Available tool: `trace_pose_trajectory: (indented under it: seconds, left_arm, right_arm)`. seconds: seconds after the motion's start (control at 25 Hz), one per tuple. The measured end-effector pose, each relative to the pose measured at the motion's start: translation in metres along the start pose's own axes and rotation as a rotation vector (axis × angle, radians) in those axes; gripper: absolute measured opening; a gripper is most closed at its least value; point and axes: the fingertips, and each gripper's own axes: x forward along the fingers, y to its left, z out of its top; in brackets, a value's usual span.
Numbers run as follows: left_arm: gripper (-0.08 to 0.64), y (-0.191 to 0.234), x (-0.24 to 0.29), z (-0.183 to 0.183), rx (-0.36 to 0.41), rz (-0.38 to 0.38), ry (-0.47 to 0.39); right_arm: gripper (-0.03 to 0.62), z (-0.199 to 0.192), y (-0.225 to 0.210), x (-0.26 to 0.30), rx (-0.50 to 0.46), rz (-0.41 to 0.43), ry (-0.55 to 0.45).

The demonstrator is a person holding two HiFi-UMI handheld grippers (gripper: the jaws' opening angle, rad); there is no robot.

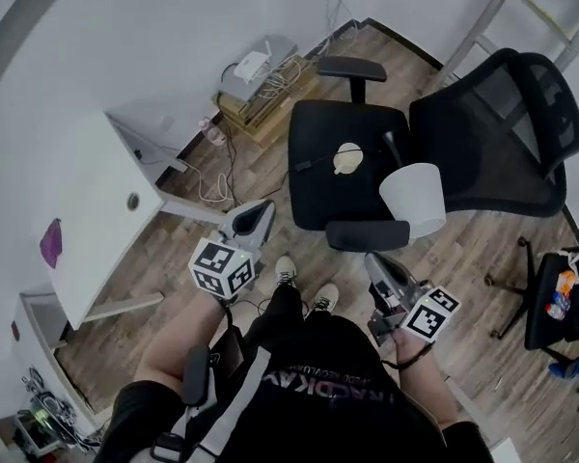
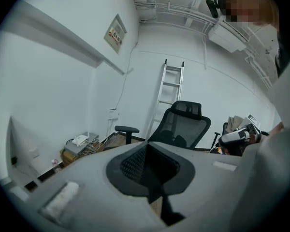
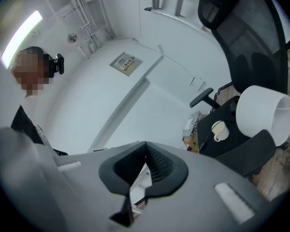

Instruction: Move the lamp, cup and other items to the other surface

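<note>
Sitting side by side on the seat of the black chair (image 1: 317,196), the cup (image 1: 347,158) and the white-shaded lamp (image 1: 412,197) lay ahead of the left gripper (image 1: 257,210) and right gripper (image 1: 380,264), whose fingers were drawn together, holding nothing and touching neither item.

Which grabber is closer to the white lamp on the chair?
Right. In the head view, the right gripper is just below the lamp, by the front edge of the chair. The left gripper is farther away, off to the seat's left.
</note>
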Motion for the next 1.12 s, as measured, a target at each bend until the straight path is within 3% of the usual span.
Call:
trace_pose_trajectory:
  seconds: [0.36, 0.56, 0.84, 1.12]
  left_arm:
    - [0.006, 0.019, -0.152, -0.065, -0.172, 0.254, -0.002]
    - [0.005, 0.019, -0.244, -0.096, -0.262, 0.399, -0.050]
    - [0.005, -0.009, -0.351, -0.131, -0.343, 0.542, -0.128]
    - [0.005, -0.050, -0.435, -0.169, -0.411, 0.661, -0.211]
  right_arm:
    - [0.004, -0.087, 0.076, 0.086, -0.030, 0.261, 0.292]
    - [0.003, -0.140, 0.130, 0.110, -0.063, 0.381, 0.426]
    - [0.003, -0.216, 0.198, 0.096, -0.098, 0.474, 0.555]
    - [0.003, -0.273, 0.241, 0.040, -0.133, 0.532, 0.655]
